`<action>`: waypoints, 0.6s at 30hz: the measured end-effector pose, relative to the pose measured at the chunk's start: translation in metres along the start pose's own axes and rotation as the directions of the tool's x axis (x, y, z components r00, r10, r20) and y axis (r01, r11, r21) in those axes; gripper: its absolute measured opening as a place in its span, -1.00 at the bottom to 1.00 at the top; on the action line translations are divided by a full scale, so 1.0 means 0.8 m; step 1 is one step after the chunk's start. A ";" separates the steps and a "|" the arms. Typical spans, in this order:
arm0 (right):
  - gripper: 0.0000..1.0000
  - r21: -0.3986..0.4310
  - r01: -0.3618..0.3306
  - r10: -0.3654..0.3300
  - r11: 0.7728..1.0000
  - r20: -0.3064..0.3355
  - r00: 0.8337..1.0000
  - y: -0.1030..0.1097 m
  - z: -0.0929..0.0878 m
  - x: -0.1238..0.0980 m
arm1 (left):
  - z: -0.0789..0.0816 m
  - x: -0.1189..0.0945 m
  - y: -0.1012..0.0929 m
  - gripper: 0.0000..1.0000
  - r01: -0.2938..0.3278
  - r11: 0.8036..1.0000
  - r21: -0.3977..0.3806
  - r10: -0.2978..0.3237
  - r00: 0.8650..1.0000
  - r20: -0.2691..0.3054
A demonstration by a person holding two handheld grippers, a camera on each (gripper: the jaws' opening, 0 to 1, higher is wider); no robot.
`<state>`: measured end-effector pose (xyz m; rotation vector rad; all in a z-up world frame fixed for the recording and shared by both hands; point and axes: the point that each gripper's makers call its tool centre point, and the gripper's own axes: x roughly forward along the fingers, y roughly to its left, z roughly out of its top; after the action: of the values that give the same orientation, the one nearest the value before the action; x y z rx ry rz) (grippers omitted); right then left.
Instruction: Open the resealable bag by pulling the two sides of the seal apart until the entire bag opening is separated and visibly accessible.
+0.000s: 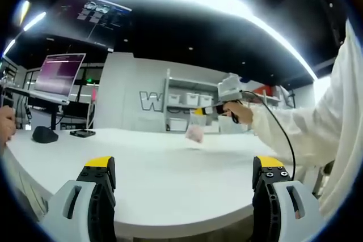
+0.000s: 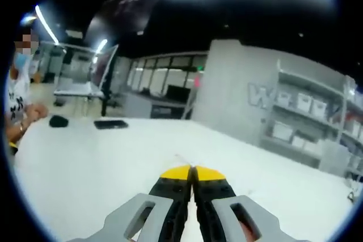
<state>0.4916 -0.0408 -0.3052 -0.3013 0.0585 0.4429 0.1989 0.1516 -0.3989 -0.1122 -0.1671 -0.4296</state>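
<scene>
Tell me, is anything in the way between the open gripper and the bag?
Nothing visible is. The left gripper has its jaws wide apart over bare white table. The bag hangs beyond it in the air, pinched by the right gripper, with open space between.

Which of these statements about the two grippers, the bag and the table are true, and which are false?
1. The left gripper is open. True.
2. The right gripper is wide open. False: its jaws are shut, yellow tips together.
3. The bag lies flat on the table. False: it hangs above the table from the right gripper.
4. The left gripper grips the bag. False: nothing is between its jaws.
5. A dark flat thing lies on the table's far side. True.
</scene>
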 end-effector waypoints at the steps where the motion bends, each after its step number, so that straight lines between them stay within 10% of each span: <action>1: -1.00 -0.003 0.002 -0.002 1.000 -0.004 1.000 -0.002 -0.001 0.002 | 0.000 0.000 0.000 0.99 -0.001 1.000 0.000 0.001 1.000 -0.001; 18: -1.00 -0.057 0.072 -0.075 0.996 -0.052 0.996 -0.032 -0.019 0.033 | -0.004 0.004 -0.008 0.97 0.024 0.999 -0.030 -0.025 1.000 -0.019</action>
<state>0.5269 -0.0562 -0.3159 -0.3686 0.0879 0.3637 0.1998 0.1441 -0.4010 -0.1353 -0.1436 -0.4573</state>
